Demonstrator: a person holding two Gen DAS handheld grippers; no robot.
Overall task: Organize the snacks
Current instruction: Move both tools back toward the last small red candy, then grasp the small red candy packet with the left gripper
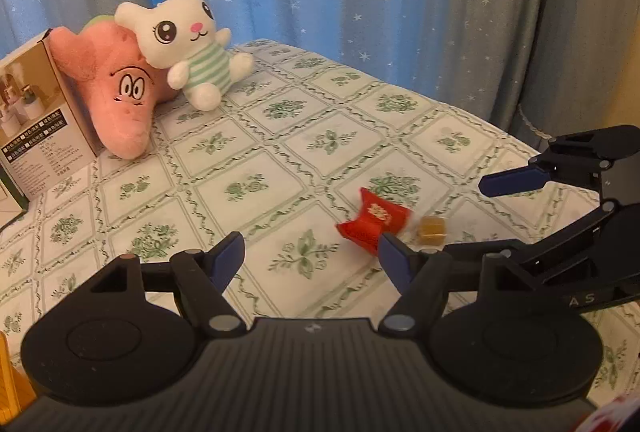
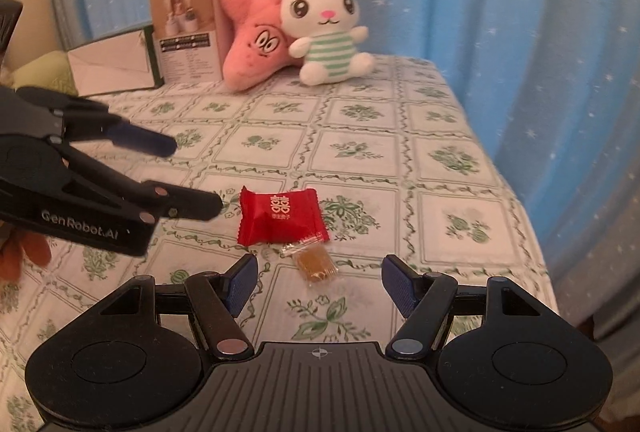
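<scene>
Approach step: left gripper [image 1: 312, 252] and right gripper [image 2: 316, 278] both spread, empty, above the tablecloth [image 2: 360, 151]; red snack packet [image 2: 280, 218] and amber candy [image 2: 316, 264] lie touching; next move likely needs one gripper lowered astride a snack.

Before you, a table [image 2: 460, 167] in a green floral-tiled cloth carries a red snack packet [image 2: 278, 218] with a small clear-wrapped amber candy [image 2: 314, 262] just beside it. Along its far edge rest a white bunny plush [image 2: 326, 31], a pink star plush [image 2: 250, 43], a printed box [image 2: 186, 35] and a flat white box [image 2: 112, 65].
</scene>
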